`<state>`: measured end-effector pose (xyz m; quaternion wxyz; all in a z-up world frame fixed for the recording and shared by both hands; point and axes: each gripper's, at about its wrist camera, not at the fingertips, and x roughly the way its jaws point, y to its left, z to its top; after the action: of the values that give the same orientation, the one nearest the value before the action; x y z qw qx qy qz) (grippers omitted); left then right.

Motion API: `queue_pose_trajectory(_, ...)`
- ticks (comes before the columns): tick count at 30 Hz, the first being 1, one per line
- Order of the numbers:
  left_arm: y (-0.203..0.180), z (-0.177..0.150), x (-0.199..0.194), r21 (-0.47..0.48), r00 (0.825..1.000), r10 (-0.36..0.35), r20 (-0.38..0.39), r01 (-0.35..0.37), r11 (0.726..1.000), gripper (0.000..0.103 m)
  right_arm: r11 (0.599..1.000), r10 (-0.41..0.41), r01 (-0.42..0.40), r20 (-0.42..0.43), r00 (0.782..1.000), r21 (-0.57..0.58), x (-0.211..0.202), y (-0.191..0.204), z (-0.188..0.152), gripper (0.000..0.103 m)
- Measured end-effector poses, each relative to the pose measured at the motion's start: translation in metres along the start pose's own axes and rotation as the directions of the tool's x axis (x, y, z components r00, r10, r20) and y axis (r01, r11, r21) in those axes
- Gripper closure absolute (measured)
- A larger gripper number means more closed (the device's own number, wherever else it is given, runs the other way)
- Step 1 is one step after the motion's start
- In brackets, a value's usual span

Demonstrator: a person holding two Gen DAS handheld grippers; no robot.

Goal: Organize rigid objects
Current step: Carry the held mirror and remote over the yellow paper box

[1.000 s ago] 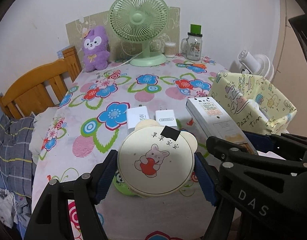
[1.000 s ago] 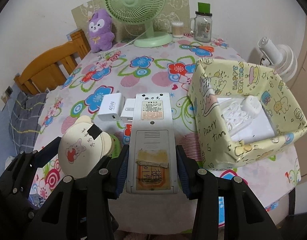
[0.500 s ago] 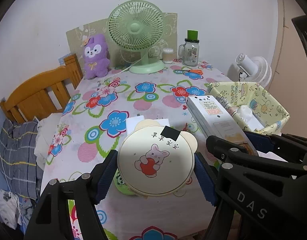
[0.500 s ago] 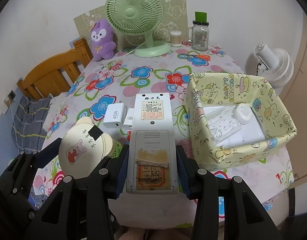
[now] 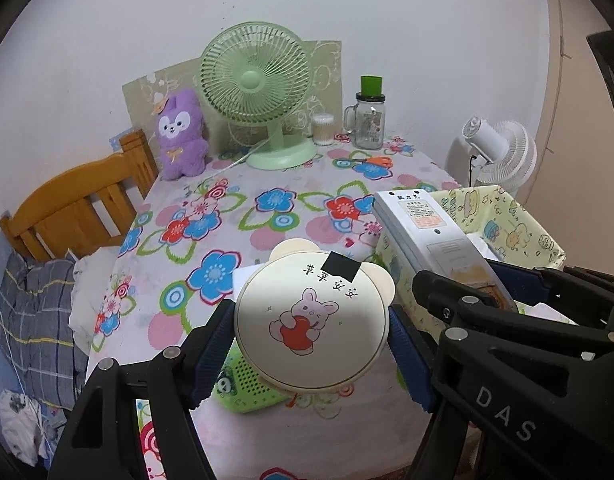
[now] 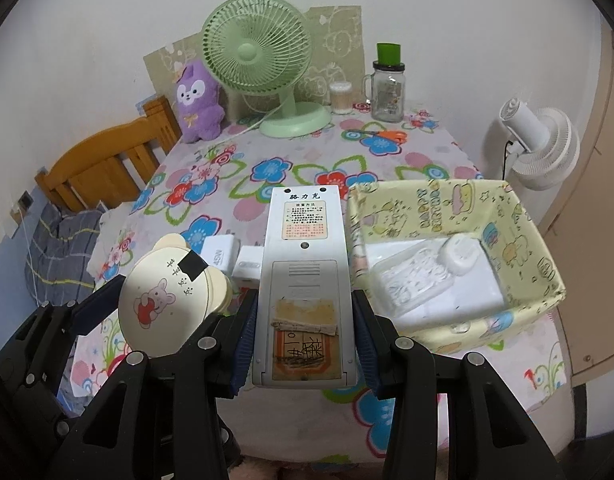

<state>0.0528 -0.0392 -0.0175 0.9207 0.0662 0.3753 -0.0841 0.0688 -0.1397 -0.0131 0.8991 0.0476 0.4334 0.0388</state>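
The white rectangular remote control, back side up with a taped battery cover, sits pinched between the blue pads of my right hand-held gripper, lifted clear of the flower-print worktop. My left hand-held gripper is clamped on the round cream bear-eared case with a pink rabbit picture, also held in the air.

From the right wrist view, the yellow cartoon-print open box stands at about two o'clock from the remote, just beside it. Inside I see a white moulded plastic tray and a small white rounded gadget, so I judge some sorting is already done. The remote and the case are both picked up but not yet delivered; the remote's far end has not crossed the box's near wall.

Left on the worktop, at about eleven o'clock from the remote, are two white plug chargers side by side. In the left wrist view a green perforated plastic piece lies under the case at about seven o'clock; I cannot tell what it is. I reckon these are still to be gathered.

At twelve o'clock, well apart along the wall, the green desk fan, purple plush toy and glass mug jar with a green lid look like standing furniture.
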Motion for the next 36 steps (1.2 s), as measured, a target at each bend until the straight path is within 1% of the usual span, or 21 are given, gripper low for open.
queue_pose_trajectory(6,-0.020,0.007,0.004,0.015,1.000,-0.017,0.004,0.017,1.000,0.027,1.000,-0.013,0.013,0.008,1.000,0.014,-0.004,-0.023,0.004,0.056)
queue_pose_trajectory(17,-0.057,0.018,0.017,0.044,0.999,-0.049,-0.004,0.049,0.998,0.027,0.998,-0.038,0.038,-0.003,0.999,0.045,-0.001,-0.061,0.009,0.056)
queue_pose_trajectory(25,-0.079,0.029,0.032,0.066,0.997,-0.076,-0.017,0.077,0.995,0.027,0.995,-0.063,0.064,-0.015,0.998,0.071,0.006,-0.088,0.016,0.056)
queue_pose_trajectory(36,-0.113,0.043,0.057,0.122,0.993,-0.109,-0.046,0.114,0.986,0.027,0.987,-0.094,0.098,-0.042,0.995,0.129,0.019,-0.128,0.022,0.056)
